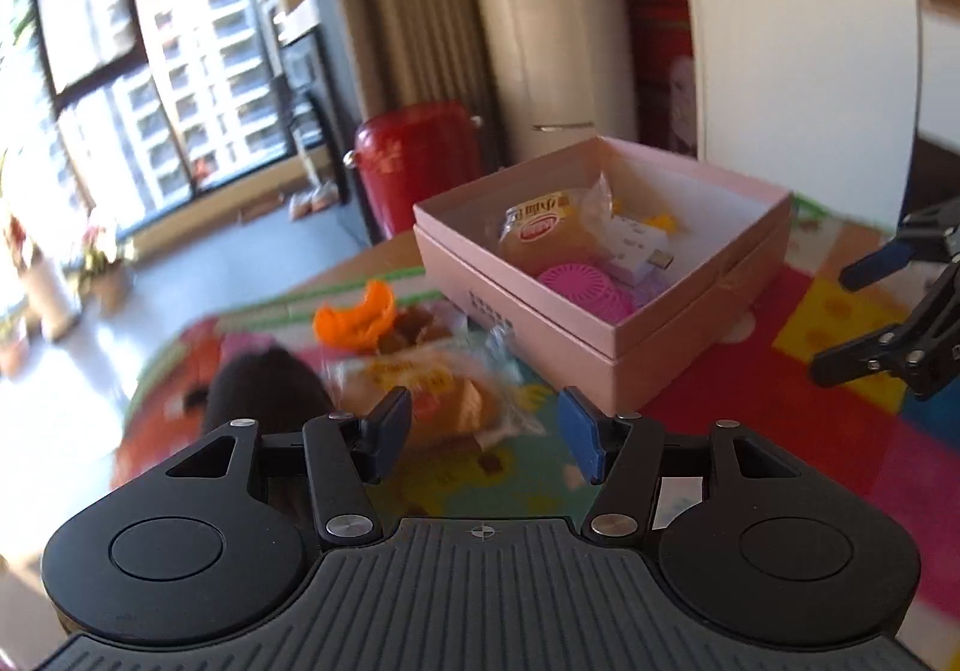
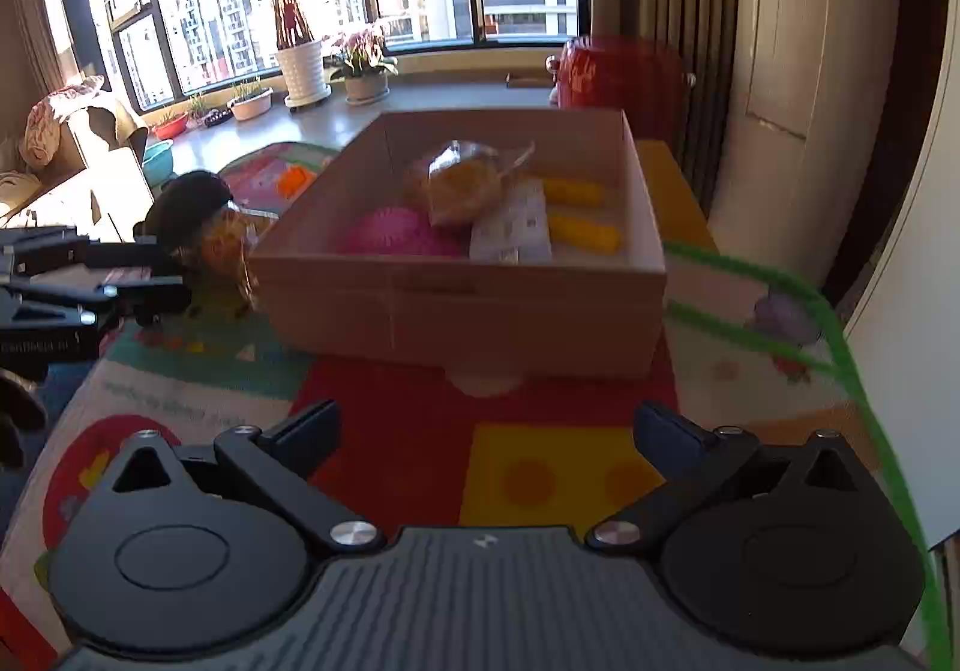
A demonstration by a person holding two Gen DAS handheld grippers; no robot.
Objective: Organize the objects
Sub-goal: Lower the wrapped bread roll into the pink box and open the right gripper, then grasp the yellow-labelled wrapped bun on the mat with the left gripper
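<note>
An open pink box [image 1: 600,353] [image 2: 450,305] stands on the colourful mat. It holds a wrapped bread [image 1: 540,233] [image 2: 462,179], a pink disc [image 1: 576,281], a white adapter [image 1: 636,245] and yellow pieces [image 2: 576,191]. A second wrapped bread [image 1: 420,395] [image 2: 222,251] sits left of the box, blurred, between the tips of my left gripper [image 1: 486,437] [image 2: 174,275]; I see no pad pressing on it. My right gripper [image 2: 486,431] [image 1: 852,314] hangs wide open over the mat in front of the box, with nothing in it.
An orange plastic piece [image 1: 357,317] [image 2: 294,179] and a black round object [image 1: 264,389] [image 2: 186,203] lie on the mat left of the box. A red drum [image 1: 420,161] stands behind. A white panel [image 2: 900,371] borders the right side. Potted plants [image 2: 300,65] line the window sill.
</note>
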